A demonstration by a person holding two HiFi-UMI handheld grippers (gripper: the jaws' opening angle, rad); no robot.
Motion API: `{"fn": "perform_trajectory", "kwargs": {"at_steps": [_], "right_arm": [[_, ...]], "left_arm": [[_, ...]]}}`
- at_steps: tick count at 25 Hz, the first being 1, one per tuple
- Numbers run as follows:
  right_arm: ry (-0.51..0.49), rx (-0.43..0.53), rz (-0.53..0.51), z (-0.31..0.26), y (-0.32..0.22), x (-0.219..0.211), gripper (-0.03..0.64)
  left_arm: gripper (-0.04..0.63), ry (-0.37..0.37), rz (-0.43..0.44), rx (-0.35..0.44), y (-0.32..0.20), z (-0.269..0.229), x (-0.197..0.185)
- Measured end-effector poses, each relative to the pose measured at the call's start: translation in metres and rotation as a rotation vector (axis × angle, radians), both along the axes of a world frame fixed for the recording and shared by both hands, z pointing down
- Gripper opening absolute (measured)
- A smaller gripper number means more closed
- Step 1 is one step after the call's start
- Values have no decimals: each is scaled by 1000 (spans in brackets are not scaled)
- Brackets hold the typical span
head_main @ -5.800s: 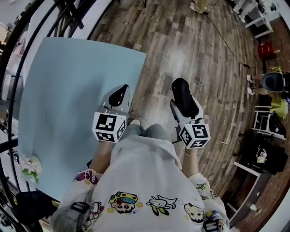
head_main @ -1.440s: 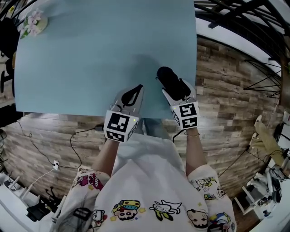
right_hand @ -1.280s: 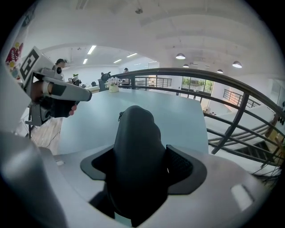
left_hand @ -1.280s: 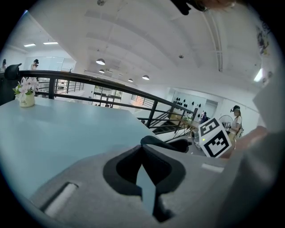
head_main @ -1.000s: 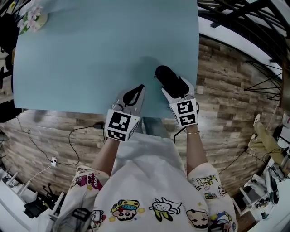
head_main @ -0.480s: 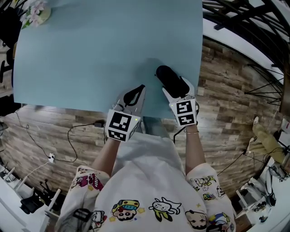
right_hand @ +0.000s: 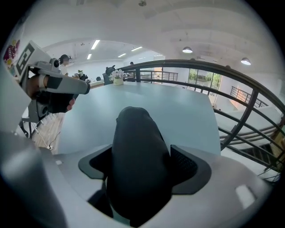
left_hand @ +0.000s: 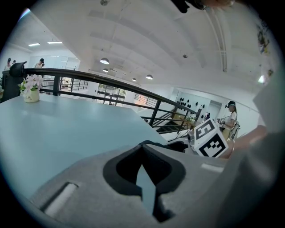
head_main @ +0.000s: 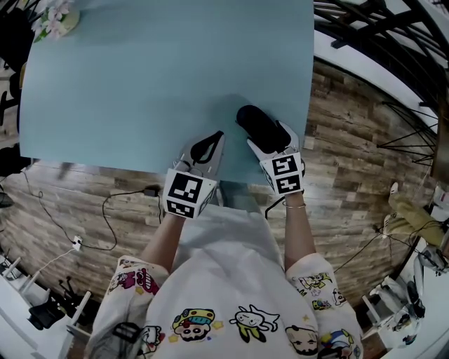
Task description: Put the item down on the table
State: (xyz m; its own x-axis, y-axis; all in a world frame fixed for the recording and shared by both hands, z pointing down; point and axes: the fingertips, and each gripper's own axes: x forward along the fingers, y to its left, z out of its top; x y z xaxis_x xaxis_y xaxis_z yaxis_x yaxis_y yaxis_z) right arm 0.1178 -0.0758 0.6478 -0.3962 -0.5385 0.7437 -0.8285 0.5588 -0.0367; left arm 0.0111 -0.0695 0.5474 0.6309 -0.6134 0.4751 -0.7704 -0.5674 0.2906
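A black, rounded, oblong item (head_main: pixel 257 126) lies lengthwise between the jaws of my right gripper (head_main: pixel 269 138), over the near right corner of the light blue table (head_main: pixel 140 84). In the right gripper view the item (right_hand: pixel 137 151) fills the gap and both pads still seem to touch it while the jaws are opening. Whether it rests on the table cannot be told. My left gripper (head_main: pixel 215 136) hovers beside it at the table's near edge, its tips (left_hand: pixel 143 146) together with nothing in them.
A small pot of pale flowers (head_main: pixel 56 19) stands at the table's far left corner. A black metal railing (head_main: pixel 379 28) runs past the table's right side. Wooden floor with cables (head_main: pixel 119 210) lies below the near edge.
The person has turned from the floor to face the table. In the last second the right gripper has edged slightly forward and left with the black item; the left gripper has stayed put.
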Motion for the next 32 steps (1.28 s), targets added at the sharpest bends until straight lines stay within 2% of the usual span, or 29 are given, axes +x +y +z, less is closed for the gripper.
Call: {"fn": "perform_trajectory", "kwargs": {"at_steps": [9, 23, 27, 32], "right_arm": [[-48, -13, -6, -5, 4, -5, 433], [-91, 24, 43, -38, 10, 2, 436], [-111, 59, 49, -61, 10, 6, 434], [-148, 150, 85, -100, 1, 20, 428]], "left_arm": [[0, -2, 4, 3, 0, -2, 1], [0, -6, -9, 61, -10, -31, -4], [0, -5, -12, 87, -14, -45, -6], [0, -5, -18, 119, -19, -58, -3]]}}
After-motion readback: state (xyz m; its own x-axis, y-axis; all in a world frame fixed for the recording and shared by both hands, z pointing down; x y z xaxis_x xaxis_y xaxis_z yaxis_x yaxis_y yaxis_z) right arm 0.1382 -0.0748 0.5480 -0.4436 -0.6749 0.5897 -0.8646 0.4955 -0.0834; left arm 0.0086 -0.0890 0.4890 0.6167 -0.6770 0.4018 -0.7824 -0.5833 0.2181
